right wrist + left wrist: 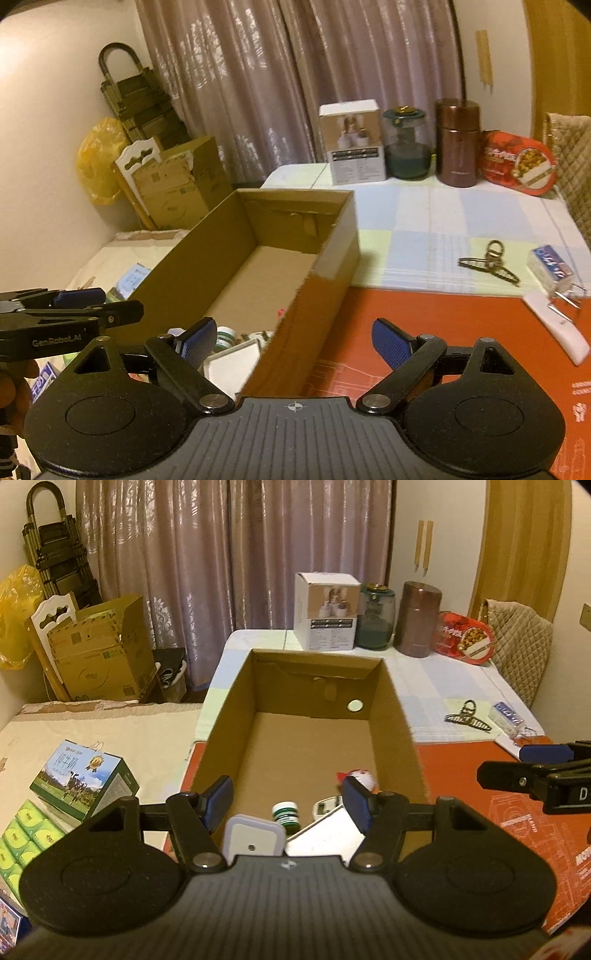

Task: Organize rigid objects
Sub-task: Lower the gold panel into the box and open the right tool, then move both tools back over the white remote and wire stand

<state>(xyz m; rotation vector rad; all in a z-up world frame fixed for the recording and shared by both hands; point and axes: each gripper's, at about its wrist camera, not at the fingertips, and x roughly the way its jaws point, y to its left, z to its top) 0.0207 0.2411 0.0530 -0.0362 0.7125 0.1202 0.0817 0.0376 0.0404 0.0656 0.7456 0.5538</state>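
Observation:
An open cardboard box (pixel 399 716) (pixel 332 258) stands on a red mat (pixel 461 775). At its near end lie a green-capped bottle (pixel 285 812), a white and red toy (pixel 364 777), a flat white box (pixel 325 836) and a white rounded device (pixel 255 840). My left gripper (pixel 288 803) hovers over these, jaws apart, gripping nothing. My right gripper (pixel 293 345) is open and empty, above the box's right wall. Each gripper shows in the other's view: the right gripper (pixel 517 764) and the left gripper (pixel 107 302). A dark hair claw (pixel 487 264) and a small blue-white packet (pixel 552 266) lie on the checked cloth.
At the table's back stand a white carton (pixel 327 611), a glass jar (pixel 376 616), a brown canister (pixel 417 618) and a red tin (pixel 465 637). A white item with a binder clip (pixel 557 325) lies at the right. A milk carton (pixel 85 782) sits on the left.

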